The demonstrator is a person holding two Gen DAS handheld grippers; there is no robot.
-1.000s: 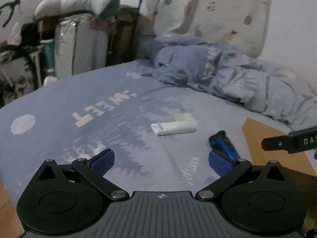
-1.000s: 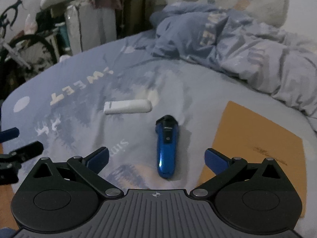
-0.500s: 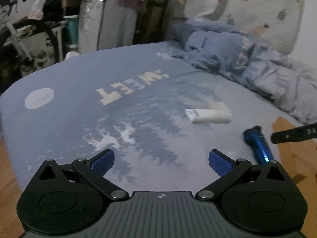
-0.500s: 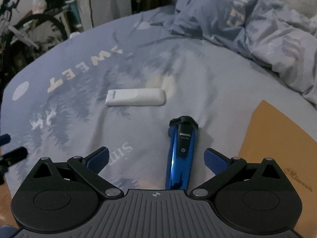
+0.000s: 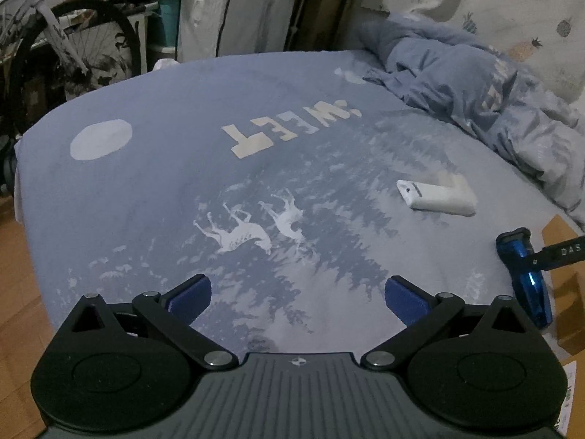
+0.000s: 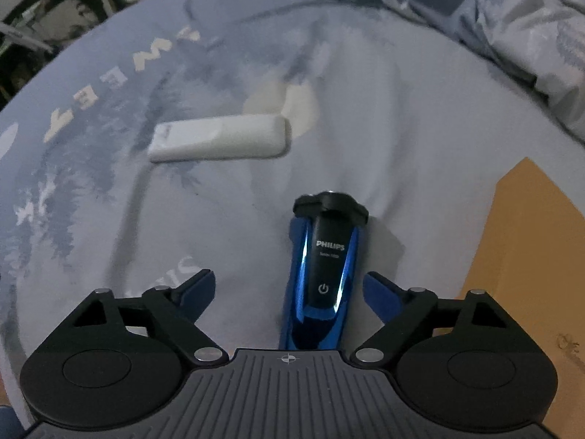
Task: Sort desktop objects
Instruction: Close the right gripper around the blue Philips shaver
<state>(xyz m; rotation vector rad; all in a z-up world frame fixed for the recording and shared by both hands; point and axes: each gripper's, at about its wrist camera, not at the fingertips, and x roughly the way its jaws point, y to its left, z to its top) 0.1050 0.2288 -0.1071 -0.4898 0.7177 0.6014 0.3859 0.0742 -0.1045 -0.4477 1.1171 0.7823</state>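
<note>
A blue and black Philips shaver (image 6: 323, 278) lies on the blue bed sheet, between the open fingers of my right gripper (image 6: 289, 287), nearer the right finger; neither pad visibly touches it. It also shows in the left wrist view (image 5: 524, 274) at the far right, with a right gripper finger (image 5: 559, 254) just above it. A white remote (image 6: 219, 139) lies beyond the shaver; in the left wrist view it (image 5: 435, 197) lies right of centre. My left gripper (image 5: 298, 294) is open and empty over the sheet, well left of both objects.
A tan cardboard sheet (image 6: 530, 256) lies on the bed right of the shaver. A crumpled blue duvet (image 5: 475, 91) fills the far right. A bicycle (image 5: 55, 47) and storage stand beyond the bed's far left edge. Wooden floor (image 5: 18, 292) lies left.
My right gripper has moved forward and down so its open fingers now flank the shaver. My left gripper has swung away to the left, so shaver and remote sit further right in its view.
</note>
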